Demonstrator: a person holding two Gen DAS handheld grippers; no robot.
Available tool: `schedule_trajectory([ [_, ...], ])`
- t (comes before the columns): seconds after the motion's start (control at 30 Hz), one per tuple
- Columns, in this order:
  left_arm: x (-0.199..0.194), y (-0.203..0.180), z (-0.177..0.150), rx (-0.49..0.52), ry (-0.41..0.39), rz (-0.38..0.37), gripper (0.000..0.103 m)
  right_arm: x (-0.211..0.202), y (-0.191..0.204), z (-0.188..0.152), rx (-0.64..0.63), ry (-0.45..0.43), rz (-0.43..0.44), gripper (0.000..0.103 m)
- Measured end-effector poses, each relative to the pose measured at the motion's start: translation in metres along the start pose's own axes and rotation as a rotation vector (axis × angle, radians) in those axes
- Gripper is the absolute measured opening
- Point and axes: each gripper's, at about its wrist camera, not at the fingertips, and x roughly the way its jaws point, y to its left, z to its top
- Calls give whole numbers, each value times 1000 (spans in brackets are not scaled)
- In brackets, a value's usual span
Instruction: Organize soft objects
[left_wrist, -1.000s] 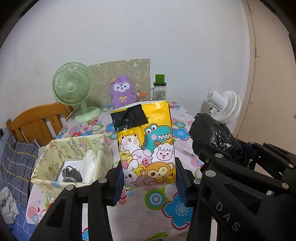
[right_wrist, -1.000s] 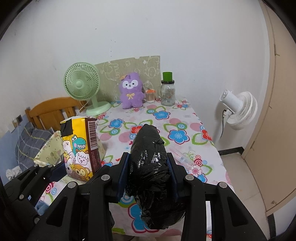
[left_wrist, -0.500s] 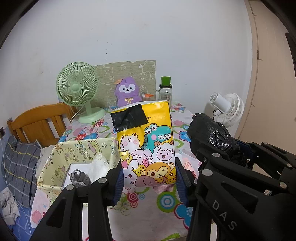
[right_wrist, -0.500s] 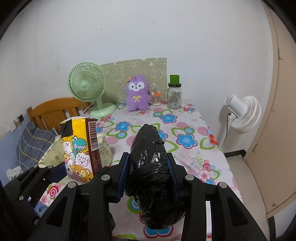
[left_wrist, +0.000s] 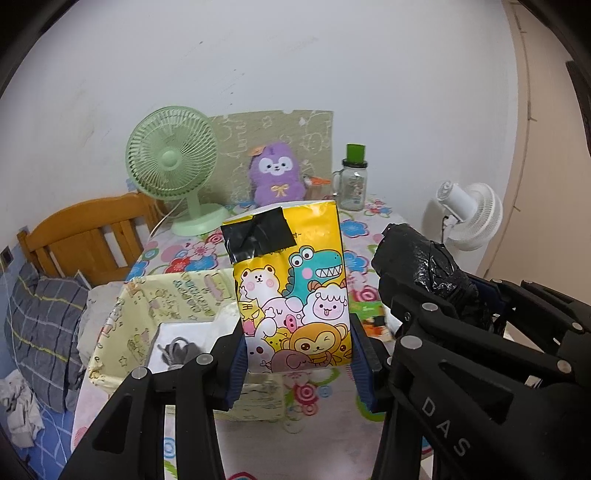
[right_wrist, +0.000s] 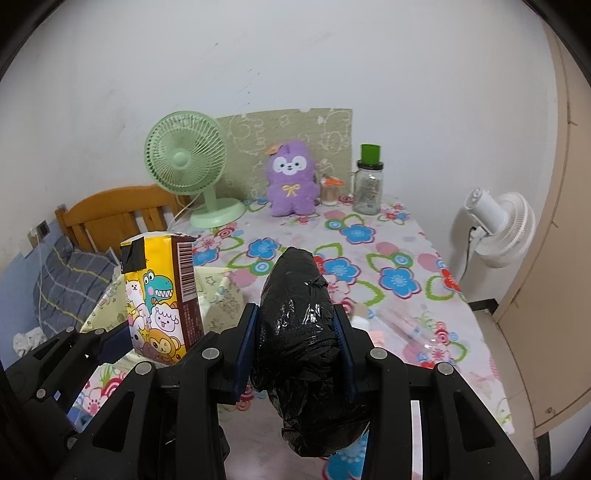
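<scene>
Two grippers were in view, each pinching one soft object. The left gripper (left_wrist: 297, 354) clamped one yellow cartoon-animal pack (left_wrist: 291, 284) between its blue pads, upright, long axis vertical, black tape at its top. Just to its right, the right gripper (right_wrist: 297, 350) squeezed one black plastic bundle (right_wrist: 299, 332), long axis running forward along the fingers. Below and left of the pack sat one pale yellow fabric bin (left_wrist: 125, 332). Farther ahead on the flowered table (right_wrist: 399, 258) stood one green fan (left_wrist: 173, 166), one purple plush (left_wrist: 275, 173) and one jar (left_wrist: 352, 181); off to the right, one white fan (right_wrist: 498, 229)
</scene>
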Motion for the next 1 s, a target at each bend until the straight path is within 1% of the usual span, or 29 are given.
schedule_trajectory([
  [0.33,13,32,4,3,-4,25,50,24,32,9,-40,-1,34,42],
  [0.5,20,50,6,-9,2,38,50,37,47,13,-40,6,49,42],
  [0.83,41,85,4,-60,30,56,50,65,77,19,-61,26,85,42],
  [0.93,49,93,2,-67,45,60,50,77,84,19,-54,49,117,42],
  [1.0,55,100,1,-75,62,64,51,85,89,19,-60,63,122,42],
])
